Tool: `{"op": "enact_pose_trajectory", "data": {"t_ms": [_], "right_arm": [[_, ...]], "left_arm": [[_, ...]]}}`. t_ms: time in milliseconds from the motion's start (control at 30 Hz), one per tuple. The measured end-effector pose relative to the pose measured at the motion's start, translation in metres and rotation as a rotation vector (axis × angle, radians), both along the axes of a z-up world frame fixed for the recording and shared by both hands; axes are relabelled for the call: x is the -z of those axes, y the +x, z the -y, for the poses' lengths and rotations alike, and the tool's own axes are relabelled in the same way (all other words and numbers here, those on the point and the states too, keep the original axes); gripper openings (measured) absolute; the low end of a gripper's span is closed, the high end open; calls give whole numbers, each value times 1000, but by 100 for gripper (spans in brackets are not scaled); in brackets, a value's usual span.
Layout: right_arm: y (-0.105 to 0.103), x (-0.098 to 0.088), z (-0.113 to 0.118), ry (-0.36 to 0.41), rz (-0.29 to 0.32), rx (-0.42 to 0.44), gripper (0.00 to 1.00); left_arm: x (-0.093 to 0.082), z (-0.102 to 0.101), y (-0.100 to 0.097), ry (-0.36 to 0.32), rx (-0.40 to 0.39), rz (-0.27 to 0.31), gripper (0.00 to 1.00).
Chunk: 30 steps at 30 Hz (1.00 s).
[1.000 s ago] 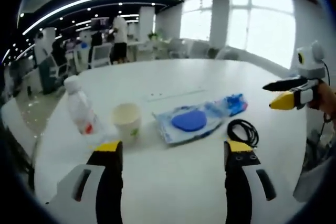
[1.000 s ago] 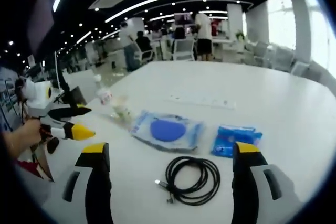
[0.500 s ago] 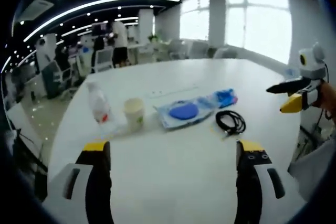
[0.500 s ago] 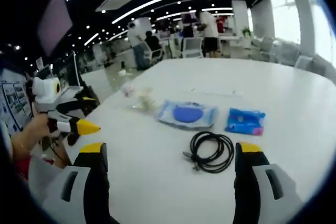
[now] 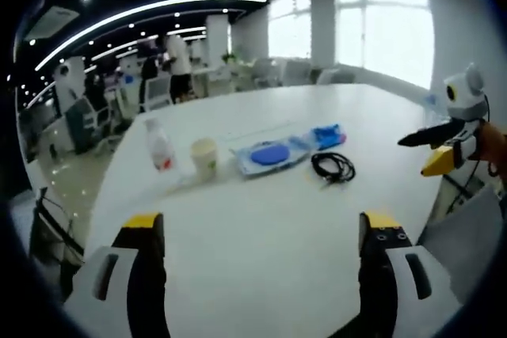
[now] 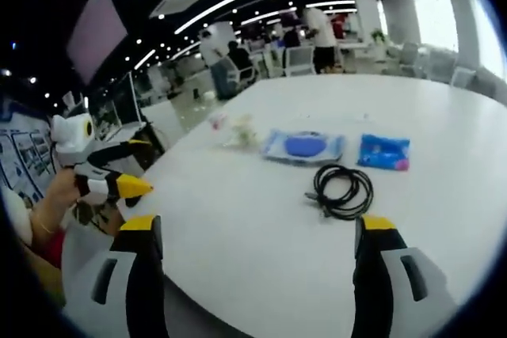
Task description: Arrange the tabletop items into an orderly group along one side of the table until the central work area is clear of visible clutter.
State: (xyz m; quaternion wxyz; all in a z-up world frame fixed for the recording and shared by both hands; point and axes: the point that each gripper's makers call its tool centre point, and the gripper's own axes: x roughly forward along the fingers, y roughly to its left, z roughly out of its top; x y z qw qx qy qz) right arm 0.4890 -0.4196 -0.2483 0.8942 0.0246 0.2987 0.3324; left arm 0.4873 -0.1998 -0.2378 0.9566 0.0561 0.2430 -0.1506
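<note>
On the white table stand a small plastic bottle and a paper cup. Right of them lie a clear packet with a blue disc, a blue wipes packet and a coiled black cable. My left gripper is open, well short of them. The right gripper enters from the right, held by a hand. In the right gripper view the cable, disc packet, wipes packet and cup lie ahead of my open right gripper. The left gripper shows at left.
The table's near edge runs close below my right jaws. Office chairs and standing people are beyond the far side. Bright windows line the right wall. A person's hand holds the left gripper.
Both cameras have pulled back from the table, so the items look smaller and farther. The items themselves lie as before. Both grippers stay open.
</note>
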Motion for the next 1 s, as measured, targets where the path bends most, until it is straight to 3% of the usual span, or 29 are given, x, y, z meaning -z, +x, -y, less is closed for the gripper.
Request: {"op": "enact_pose_trajectory", "data": {"t_ms": [300,700,1000], "right_arm": [[-16,-3,0,-9,33,-12,99],[-14,-9,4,-7,76,-18,100],[-12,-9,11,-19,84,-2,100]], "left_arm": [[-2,7,-9,13,15,14,99],[4,6,-9,70,14,12,99],[7,7,-11,74,22,2,99]]}}
